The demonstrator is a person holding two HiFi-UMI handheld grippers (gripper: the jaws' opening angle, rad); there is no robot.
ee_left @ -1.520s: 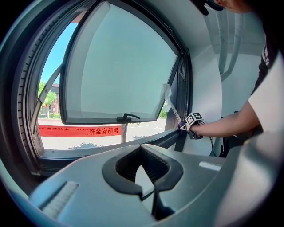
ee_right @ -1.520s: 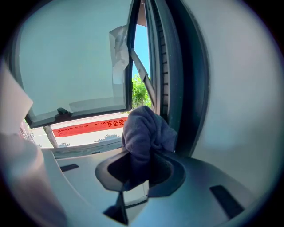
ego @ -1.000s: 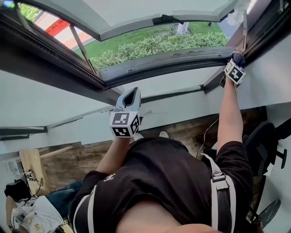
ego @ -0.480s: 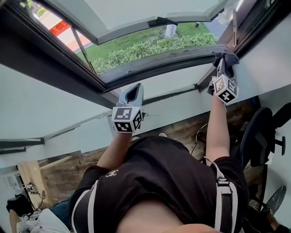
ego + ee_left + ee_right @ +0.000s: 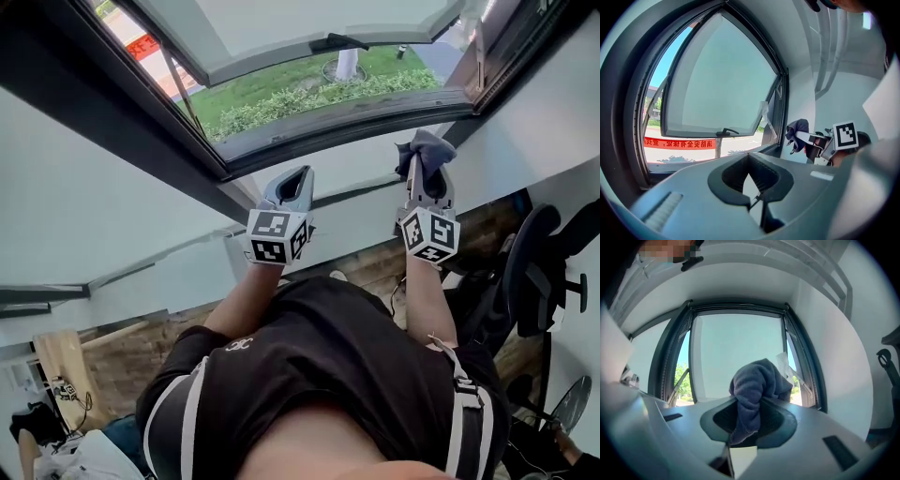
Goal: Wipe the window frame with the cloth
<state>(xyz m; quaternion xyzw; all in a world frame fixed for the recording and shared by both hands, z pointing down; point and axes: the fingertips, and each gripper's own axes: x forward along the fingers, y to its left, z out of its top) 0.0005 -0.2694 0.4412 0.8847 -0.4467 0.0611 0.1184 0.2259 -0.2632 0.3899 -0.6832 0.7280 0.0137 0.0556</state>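
In the head view the dark window frame (image 5: 319,131) runs across the top, with the sash swung open outward. My right gripper (image 5: 413,167) is shut on a grey-blue cloth (image 5: 427,148), which bunches above its jaws just below the frame's lower right part, in front of the white wall. The right gripper view shows the cloth (image 5: 757,380) hanging between the jaws of that gripper (image 5: 750,408), with the frame (image 5: 796,357) beyond. My left gripper (image 5: 297,173) is shut with nothing in it, held below the frame's middle. In the left gripper view the cloth (image 5: 797,129) is at the right.
The open glass sash (image 5: 281,28) tilts outward on a metal stay arm (image 5: 178,84). Below the frame is a white ledge (image 5: 356,169). A black office chair (image 5: 534,272) stands at the right on the wooden floor (image 5: 122,356).
My right gripper has carried the cloth down and to the left, away from the frame's right corner. The left gripper has shifted slightly to the right.
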